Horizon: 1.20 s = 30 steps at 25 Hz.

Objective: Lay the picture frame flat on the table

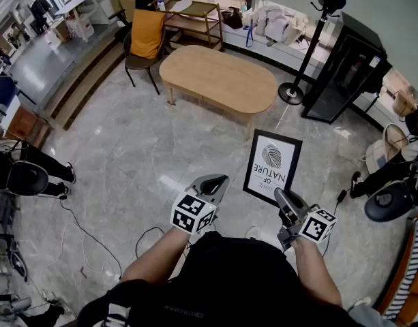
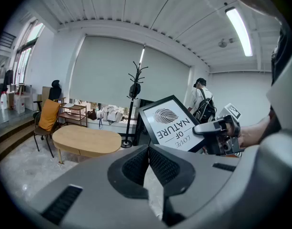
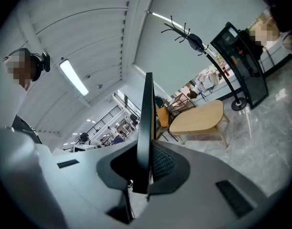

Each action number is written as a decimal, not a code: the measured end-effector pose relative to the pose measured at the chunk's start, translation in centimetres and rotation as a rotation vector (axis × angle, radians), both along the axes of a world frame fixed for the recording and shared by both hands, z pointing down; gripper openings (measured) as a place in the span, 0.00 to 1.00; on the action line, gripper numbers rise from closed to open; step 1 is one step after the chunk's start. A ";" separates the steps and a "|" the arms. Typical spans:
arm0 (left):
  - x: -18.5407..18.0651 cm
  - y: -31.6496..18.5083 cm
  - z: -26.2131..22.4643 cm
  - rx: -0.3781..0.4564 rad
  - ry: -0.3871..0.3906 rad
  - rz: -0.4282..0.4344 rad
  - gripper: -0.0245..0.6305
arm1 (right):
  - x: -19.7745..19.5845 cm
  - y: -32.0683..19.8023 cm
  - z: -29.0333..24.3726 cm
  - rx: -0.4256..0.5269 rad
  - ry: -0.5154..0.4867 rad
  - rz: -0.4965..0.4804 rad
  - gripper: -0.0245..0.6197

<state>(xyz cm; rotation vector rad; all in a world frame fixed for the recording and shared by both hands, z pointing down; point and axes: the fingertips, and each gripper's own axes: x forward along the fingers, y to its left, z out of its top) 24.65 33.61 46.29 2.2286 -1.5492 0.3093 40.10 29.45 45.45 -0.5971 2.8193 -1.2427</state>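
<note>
The right claw (image 3: 146, 171) is clamping the picture frame (image 1: 272, 163) by the edge nearest the person. Its jaws are pressing on either side of the black rim, which is running edge-on up between them in the right gripper view. The frame is hanging in the air over the grey marble floor (image 1: 120, 162), tilted. Its printed face is turning up towards the person, and its lettering is reading upside down in the head view. It is sitting well apart from the oval wooden worktop (image 1: 219, 80), on the person's side of the worktop's near edge, and is touching nothing but the claw. The left claw (image 2: 147, 162) is holding nothing; its jaws are resting together. It is hovering near the frame's left side without touching it. A coat stand (image 1: 311, 46) and a black cabinet (image 1: 345, 67) are standing beyond the worktop's right end.
</note>
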 end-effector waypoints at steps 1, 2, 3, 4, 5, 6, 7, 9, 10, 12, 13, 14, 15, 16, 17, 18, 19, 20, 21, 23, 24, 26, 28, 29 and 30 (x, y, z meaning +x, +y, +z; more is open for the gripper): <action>0.2 0.0 -0.1 0.000 0.001 0.002 0.04 | 0.1 0.0 0.0 -0.002 0.001 -0.001 0.10; 0.3 -0.1 -0.1 0.001 0.002 0.003 0.04 | 0.2 0.0 0.0 -0.003 0.003 -0.002 0.10; 0.4 -0.1 -0.1 0.000 0.002 0.005 0.04 | 0.2 0.0 0.1 -0.004 0.005 -0.004 0.10; 0.5 -0.1 -0.1 0.000 0.001 0.006 0.04 | 0.3 0.1 0.1 -0.005 0.006 -0.006 0.10; 0.6 -0.2 -0.1 -0.002 0.000 0.008 0.04 | 0.3 0.1 0.2 -0.005 0.007 -0.007 0.10; 0.6 -0.2 -0.1 -0.003 -0.001 0.010 0.04 | 0.4 0.1 0.2 -0.005 0.008 -0.006 0.10; 0.7 -0.3 0.0 -0.003 -0.001 0.011 0.04 | 0.4 0.1 0.3 -0.006 0.009 -0.005 0.10; 0.6 -0.5 -0.1 0.000 0.000 0.012 0.04 | 0.3 0.1 0.4 -0.008 0.009 0.000 0.10; 0.6 -0.5 -0.2 0.002 0.000 0.013 0.04 | 0.3 0.1 0.5 -0.008 0.008 0.001 0.10; 0.7 -0.7 -0.3 0.005 0.001 0.014 0.04 | 0.3 0.0 0.5 -0.005 0.009 0.003 0.10; 0.8 -0.7 -0.3 0.004 0.002 0.013 0.04 | 0.4 0.0 0.5 -0.003 0.009 0.004 0.10; 0.8 -0.7 -0.2 0.000 0.004 0.012 0.04 | 0.4 0.0 0.6 -0.005 0.005 0.007 0.10; 0.8 -0.7 -0.1 -0.006 0.008 0.010 0.04 | 0.5 -0.1 0.5 -0.010 -0.005 0.010 0.10; 0.8 -0.7 0.0 -0.013 0.012 0.008 0.04 | 0.6 -0.1 0.5 -0.021 -0.021 0.012 0.10; 0.7 -0.6 0.2 -0.019 0.016 0.007 0.04 | 0.6 -0.1 0.5 -0.034 -0.039 0.013 0.10; 0.6 -0.6 0.3 -0.023 0.019 0.006 0.04 | 0.5 -0.1 0.5 -0.048 -0.053 0.013 0.10; 0.5 -0.6 0.4 -0.026 0.020 0.006 0.04 | 0.5 0.0 0.7 -0.060 -0.058 0.010 0.10; 0.3 -0.6 0.5 -0.027 0.021 0.005 0.04 | 0.3 0.0 0.8 -0.069 -0.057 0.004 0.10; 0.2 -0.6 0.5 -0.029 0.023 0.005 0.04 | 0.2 -0.1 1.0 -0.076 -0.053 -0.003 0.10; -0.2 -0.6 0.5 -0.031 0.025 0.003 0.04 | -0.2 -0.1 1.3 -0.092 -0.048 -0.014 0.10; -0.6 -0.5 0.5 -0.032 0.026 0.001 0.04 | -0.6 -0.1 1.5 -0.099 -0.048 -0.018 0.10; -2.0 -0.1 0.5 -0.032 0.026 -0.009 0.04 | -1.8 0.0 1.8 -0.110 -0.045 -0.025 0.10; -3.8 0.3 0.5 -0.029 0.024 -0.028 0.04 | -3.4 0.1 2.0 -0.116 -0.040 -0.034 0.10; -4.7 0.5 0.5 -0.029 0.023 -0.038 0.04 | -4.2 0.2 2.1 -0.120 -0.037 -0.040 0.10; -5.6 0.7 0.6 -0.029 0.024 -0.047 0.04 | -5.0 0.3 2.3 -0.123 -0.033 -0.046 0.10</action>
